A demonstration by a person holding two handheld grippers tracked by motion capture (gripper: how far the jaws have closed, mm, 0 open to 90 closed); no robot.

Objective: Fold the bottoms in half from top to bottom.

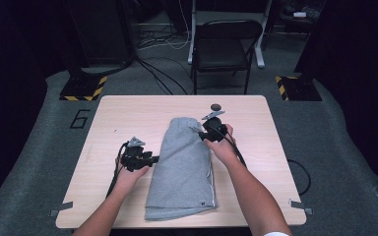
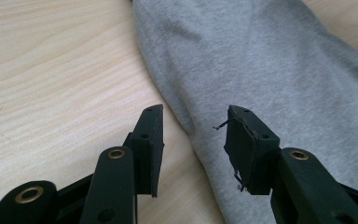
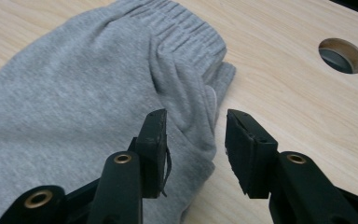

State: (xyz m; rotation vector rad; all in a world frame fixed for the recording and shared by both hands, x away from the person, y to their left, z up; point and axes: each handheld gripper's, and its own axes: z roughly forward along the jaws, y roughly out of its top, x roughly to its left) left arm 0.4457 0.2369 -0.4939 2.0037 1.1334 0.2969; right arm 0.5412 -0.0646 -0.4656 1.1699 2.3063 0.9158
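At the left of the desk [image 1: 108,113] we see the left tool [image 1: 153,159], held by the left hand [image 1: 128,174], level with the grey shorts' [image 1: 184,162] left edge. In the left gripper view its two black jaws stand partly apart with a clear gap, and the folded edge of the fabric lies beneath that gap; the pads [image 2: 151,140] press on nothing, so we read this tool as open and holding nothing.

The shorts lie in the middle of the desk, folded lengthwise into a long strip, the ribbed elastic waistband [image 3: 186,32] at the far end and the hems at the near edge. The cloth is a soft, heathered grey jersey with gentle creases; the desk is pale wood-grain laminate with rounded corners.

To the right, the right tool [image 1: 201,132] sits at the waistband's right corner, gripped by the right hand [image 1: 221,145]. Its jaws stand partly apart, a fold of the fabric lies between them, and the pads [image 3: 154,140] are not clamped on it. Beyond it a round hole [image 3: 342,55] pierces the desktop.
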